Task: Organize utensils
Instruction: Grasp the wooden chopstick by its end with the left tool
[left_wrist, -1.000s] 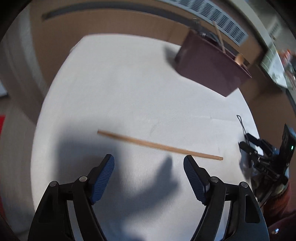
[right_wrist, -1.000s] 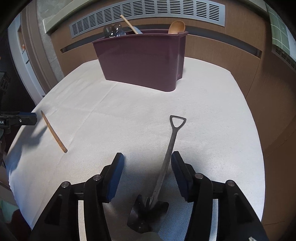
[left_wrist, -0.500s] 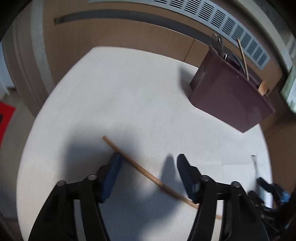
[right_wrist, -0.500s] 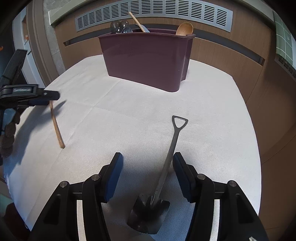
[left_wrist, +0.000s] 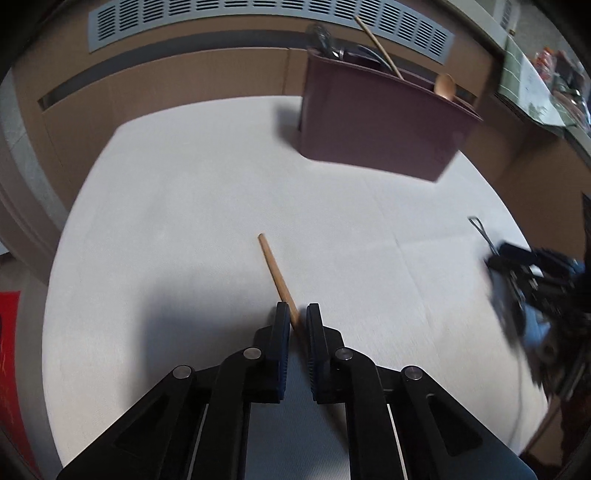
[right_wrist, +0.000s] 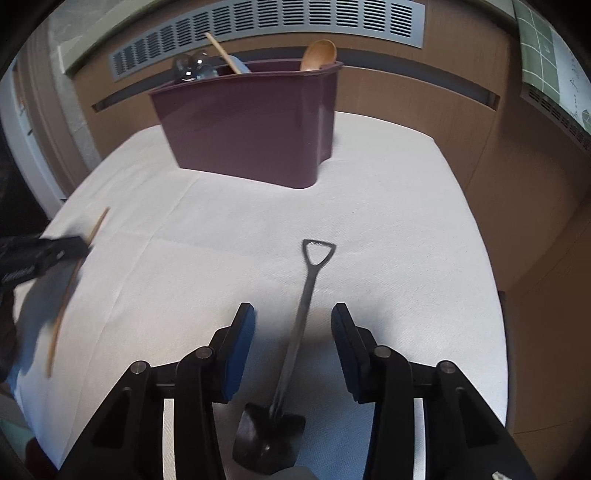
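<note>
Where spoons stand, maroon caddy (right_wrist: 255, 125), chopstick inside

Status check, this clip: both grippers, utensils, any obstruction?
Left gripper shut on wooden chopstick. Right gripper closing, pads off shovel spoon. Path to maroon caddy clear.

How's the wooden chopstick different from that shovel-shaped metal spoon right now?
The chopstick is plain light wood; the shovel spoon is dark metal with a loop handle. The left gripper is shut on the chopstick; the right gripper is closing around the spoon, not yet touching. Both are over the white tablecloth.
</note>
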